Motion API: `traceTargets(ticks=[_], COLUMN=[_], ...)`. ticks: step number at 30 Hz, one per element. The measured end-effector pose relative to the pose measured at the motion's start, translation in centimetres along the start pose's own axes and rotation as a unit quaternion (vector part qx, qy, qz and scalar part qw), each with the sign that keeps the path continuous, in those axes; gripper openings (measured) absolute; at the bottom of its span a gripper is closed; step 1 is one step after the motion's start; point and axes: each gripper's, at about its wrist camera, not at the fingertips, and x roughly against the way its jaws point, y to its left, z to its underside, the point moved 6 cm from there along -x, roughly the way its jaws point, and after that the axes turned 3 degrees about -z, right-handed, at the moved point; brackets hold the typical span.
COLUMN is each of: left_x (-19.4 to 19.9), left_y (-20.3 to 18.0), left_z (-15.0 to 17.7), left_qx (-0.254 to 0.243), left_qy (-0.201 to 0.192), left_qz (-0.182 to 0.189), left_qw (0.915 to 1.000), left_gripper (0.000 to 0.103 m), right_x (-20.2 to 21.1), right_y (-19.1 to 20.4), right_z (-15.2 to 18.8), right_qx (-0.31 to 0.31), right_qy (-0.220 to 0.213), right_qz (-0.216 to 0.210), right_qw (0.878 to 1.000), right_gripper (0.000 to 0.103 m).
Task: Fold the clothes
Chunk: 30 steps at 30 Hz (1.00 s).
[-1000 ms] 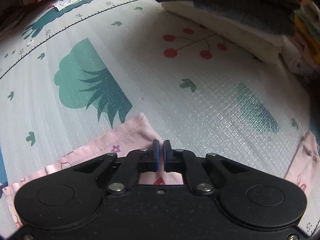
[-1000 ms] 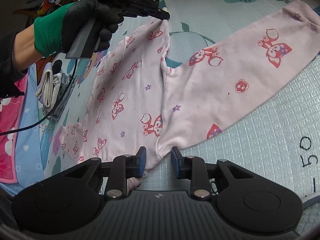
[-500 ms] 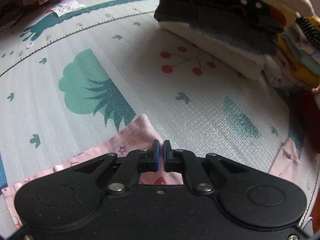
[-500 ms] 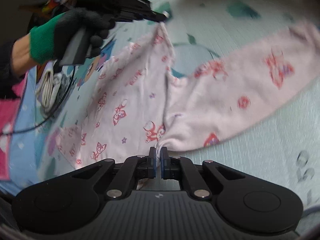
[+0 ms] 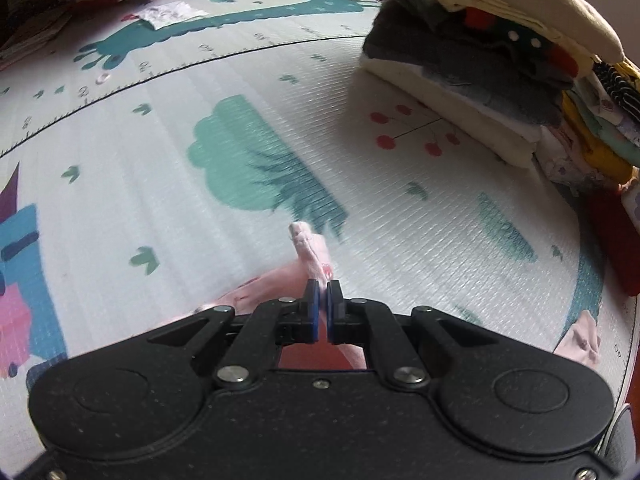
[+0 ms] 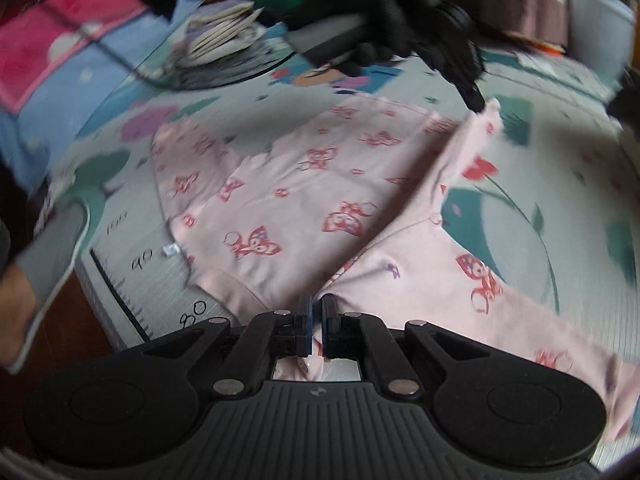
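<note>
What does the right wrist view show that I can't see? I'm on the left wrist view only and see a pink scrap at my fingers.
Observer: That scrap belongs to a pink garment with a red fox print, spread across the mat.
Operator: Is the other gripper on it too?
Observer: Yes. The right gripper is shut on the garment near its bottom edge, where the two halves meet.
Operator: And where is my own grip on it?
Observer: The left gripper, held by a black-gloved hand, pinches the garment's far corner and holds it above the mat.
</note>
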Motion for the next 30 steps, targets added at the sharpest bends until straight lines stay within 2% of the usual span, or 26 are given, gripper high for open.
traceTargets(ticks=[8,11,15,18,20,21,23,26,27,29,30], left_x=[-0.4,-0.8,-1.2,-0.2,0.7,1.0,0.9,0.2,0.0,-0.3,0.1], left_y=[1.3,1.9,3.1,3.7,3.0,2.4,0.9,-0.7,-1.0,-1.0,-0.9], left_z=[1.2,1.5,1.9,1.9,1.8,1.9,2.8,4.9,5.6,6.6,6.7], left_qx=[-0.021,-0.013,0.003,0.007,-0.008,-0.017,-0.03,-0.069,-0.079,-0.107,-0.101], left_qy=[-0.006,-0.004,0.0,-0.009,-0.027,-0.03,-0.017,0.01,0.016,0.028,0.02], left_qz=[0.014,0.018,-0.027,-0.038,-0.026,-0.012,0.018,0.023,0.02,-0.02,-0.027], left_qw=[0.9997,0.9997,0.9996,0.9992,0.9993,0.9993,0.9992,0.9973,0.9966,0.9937,0.9943], left_gripper=[0.002,0.002,0.002,0.002,0.002,0.002,0.003,0.005,0.005,0.005,0.005], right_x=[-2.9,-3.3,-3.6,-3.7,-3.7,-3.7,-3.6,-3.4,-3.4,-3.4,-3.3], right_y=[2.4,2.9,3.8,4.4,4.5,4.5,4.4,4.6,4.7,4.8,4.8], right_z=[-0.4,-0.3,-0.2,-0.1,0.0,0.0,0.1,0.0,0.0,-0.1,-0.1], right_qx=[0.093,0.122,0.148,0.165,0.157,0.156,0.16,0.171,0.177,0.186,0.191], right_qy=[0.045,0.054,0.061,0.059,0.057,0.058,0.057,0.053,0.051,0.047,0.044], right_qz=[-0.003,0.002,0.003,0.006,0.001,0.003,0.007,0.013,0.016,0.02,0.022], right_qw=[0.995,0.991,0.987,0.985,0.986,0.986,0.985,0.984,0.983,0.981,0.98], right_gripper=[0.006,0.006,0.008,0.013,0.021,0.021,0.021,0.021,0.022,0.022,0.022])
